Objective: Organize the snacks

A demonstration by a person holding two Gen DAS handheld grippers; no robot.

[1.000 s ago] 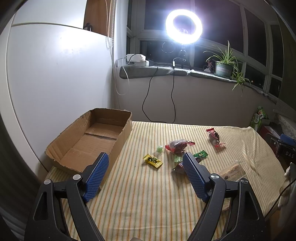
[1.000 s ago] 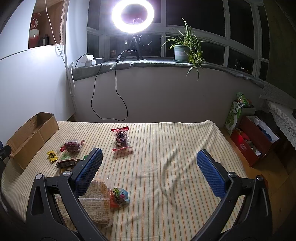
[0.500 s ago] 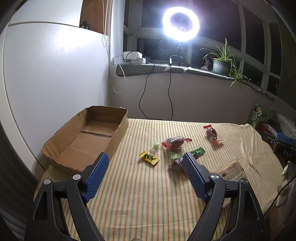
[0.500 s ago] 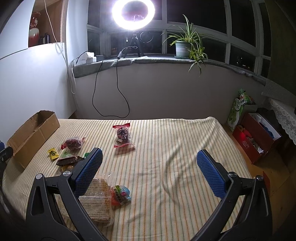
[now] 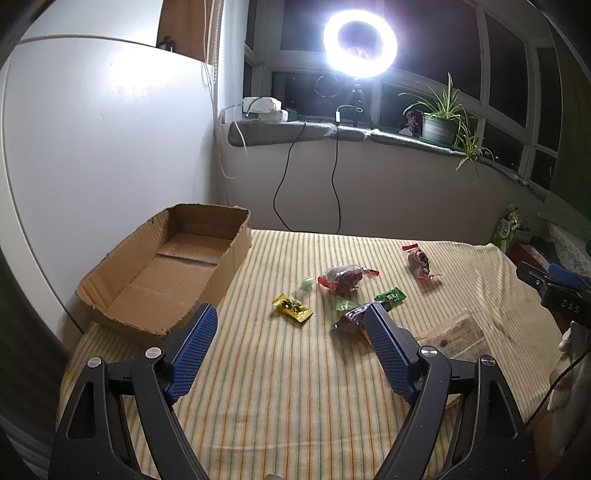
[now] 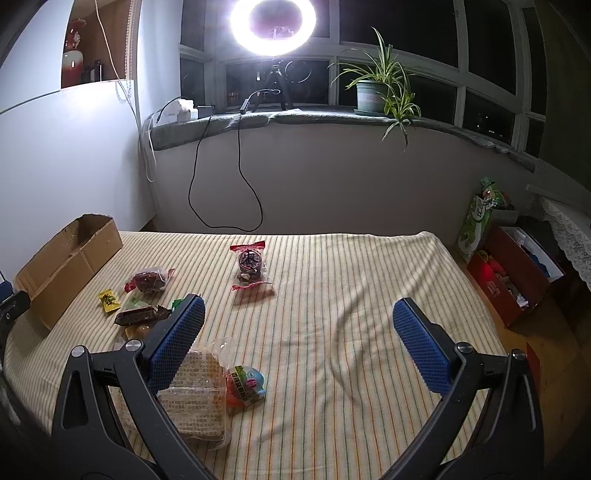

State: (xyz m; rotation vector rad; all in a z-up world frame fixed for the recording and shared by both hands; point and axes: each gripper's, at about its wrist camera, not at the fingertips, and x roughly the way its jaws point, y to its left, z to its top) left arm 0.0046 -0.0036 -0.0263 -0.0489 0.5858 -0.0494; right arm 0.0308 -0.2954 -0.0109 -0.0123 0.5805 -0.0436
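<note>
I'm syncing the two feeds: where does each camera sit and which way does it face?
Left wrist: on the left gripper, jaws open, facing the cardboard box, yellow candy and window.
Right wrist: on the right gripper, jaws open, facing the striped cloth, wafer pack and window.
Shared: box, yellow candy, ring light.

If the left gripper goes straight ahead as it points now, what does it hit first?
Probably the yellow candy wrapper, lying on the striped cloth between the open left gripper fingers' line; depth is uncertain.
</note>
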